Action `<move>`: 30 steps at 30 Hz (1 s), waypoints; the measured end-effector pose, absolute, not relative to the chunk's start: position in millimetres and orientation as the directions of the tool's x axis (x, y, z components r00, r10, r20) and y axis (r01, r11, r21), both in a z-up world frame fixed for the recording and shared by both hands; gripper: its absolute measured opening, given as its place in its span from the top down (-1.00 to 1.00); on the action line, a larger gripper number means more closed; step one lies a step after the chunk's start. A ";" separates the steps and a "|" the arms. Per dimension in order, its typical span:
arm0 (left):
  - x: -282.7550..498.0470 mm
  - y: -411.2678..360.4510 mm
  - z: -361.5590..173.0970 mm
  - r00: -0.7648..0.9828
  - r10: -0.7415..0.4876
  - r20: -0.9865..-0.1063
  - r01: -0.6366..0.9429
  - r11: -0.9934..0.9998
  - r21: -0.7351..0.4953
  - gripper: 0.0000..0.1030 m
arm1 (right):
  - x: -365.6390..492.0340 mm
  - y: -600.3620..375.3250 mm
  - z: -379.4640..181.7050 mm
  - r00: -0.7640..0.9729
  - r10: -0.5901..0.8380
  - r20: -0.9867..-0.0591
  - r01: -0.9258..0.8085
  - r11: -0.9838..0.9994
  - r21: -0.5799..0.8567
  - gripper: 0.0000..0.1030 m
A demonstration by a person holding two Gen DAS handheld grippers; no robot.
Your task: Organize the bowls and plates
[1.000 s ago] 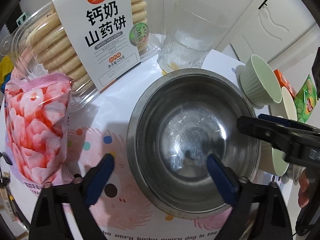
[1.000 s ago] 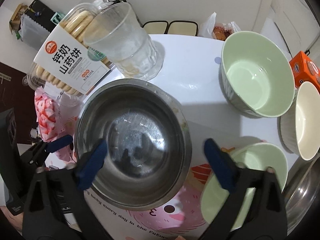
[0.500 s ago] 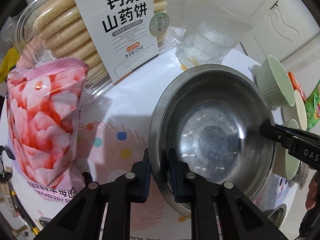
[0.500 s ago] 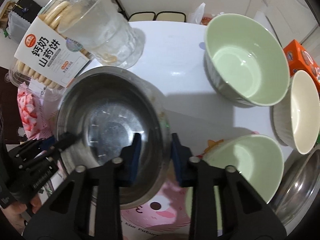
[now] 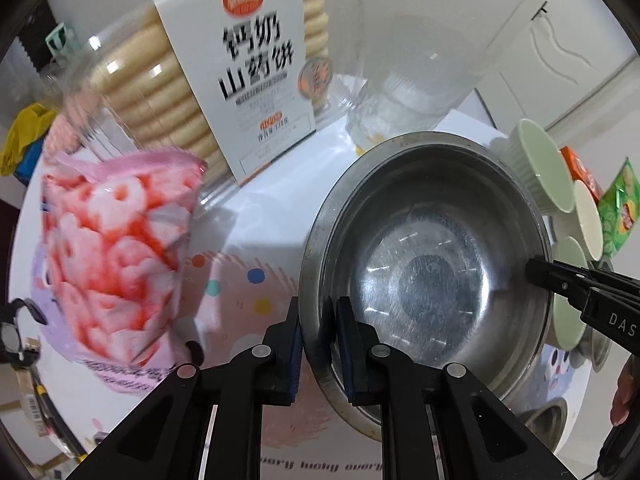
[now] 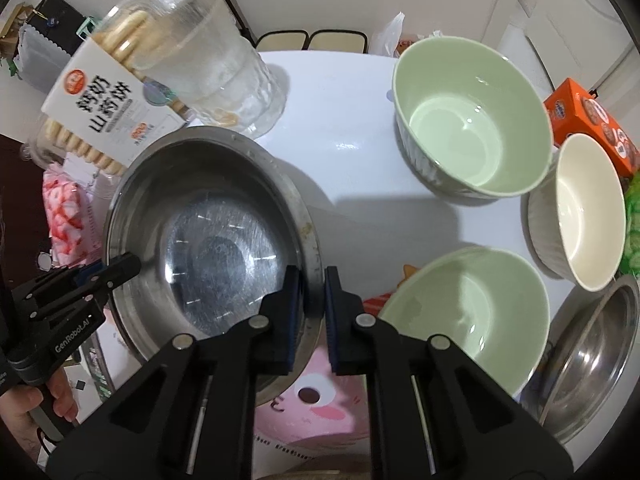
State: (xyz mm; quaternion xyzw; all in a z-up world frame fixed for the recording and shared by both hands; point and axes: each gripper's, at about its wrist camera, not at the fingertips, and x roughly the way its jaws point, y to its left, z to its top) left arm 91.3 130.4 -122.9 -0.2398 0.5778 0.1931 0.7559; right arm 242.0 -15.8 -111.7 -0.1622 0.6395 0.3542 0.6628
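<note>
The left gripper has its blue-padded fingers clamped narrow on the near-left rim of the large round stainless-steel bowl, one inside and one outside. The right gripper pinches the opposite rim the same way. Whether the bowl rests on the white cartoon-printed table cannot be told. To its right sit a ribbed pale green ceramic bowl, a cream bowl, a second green bowl and another steel bowl. Far left stand a clear ribbed glass, a clear tub of round biscuits and a pink snack bag.
</note>
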 end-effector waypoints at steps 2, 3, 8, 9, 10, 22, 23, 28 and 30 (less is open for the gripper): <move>85.6 126.3 -111.0 0.264 0.015 -0.964 -0.555 0.820 -0.139 0.70 | 236.3 -22.9 -100.5 -0.060 0.271 -0.961 -0.674 0.699 0.239 0.74; 82.8 122.7 -104.6 0.267 0.016 -0.963 -0.545 0.827 -0.137 0.70 | 232.1 -29.0 -92.6 -0.051 0.275 -0.960 -0.670 0.703 0.238 0.74; 67.3 91.0 -73.9 0.290 0.025 -0.957 -0.468 0.876 -0.119 0.69 | 207.4 -66.2 -58.2 -0.012 0.285 -0.958 -0.650 0.727 0.224 0.74; 64.1 81.9 -69.3 0.293 0.022 -0.956 -0.450 0.885 -0.118 0.69 | 201.8 -76.0 -52.8 -0.004 0.288 -0.958 -0.641 0.734 0.223 0.74; 64.8 69.0 -66.8 0.295 0.016 -0.955 -0.431 0.894 -0.118 0.69 | 192.9 -86.1 -47.0 0.005 0.289 -0.957 -0.630 0.744 0.221 0.74; 52.9 -53.3 -64.1 0.262 -0.067 -0.963 -0.198 0.973 -0.122 0.68 | 122.2 -224.1 -25.3 0.069 0.241 -0.968 -0.445 0.876 0.186 0.74; 50.9 -62.9 -66.5 0.255 -0.070 -0.964 -0.185 0.975 -0.120 0.68 | 117.4 -233.2 -28.1 0.066 0.235 -0.970 -0.428 0.885 0.186 0.74; 45.3 -91.9 -83.4 0.227 -0.071 -0.971 -0.154 0.982 -0.108 0.68 | 101.8 -264.9 -45.4 0.054 0.219 -0.974 -0.369 0.911 0.184 0.73; 44.2 -98.3 -90.8 0.214 -0.063 -0.975 -0.150 0.984 -0.096 0.68 | 97.6 -275.3 -55.4 0.048 0.218 -0.975 -0.353 0.917 0.187 0.73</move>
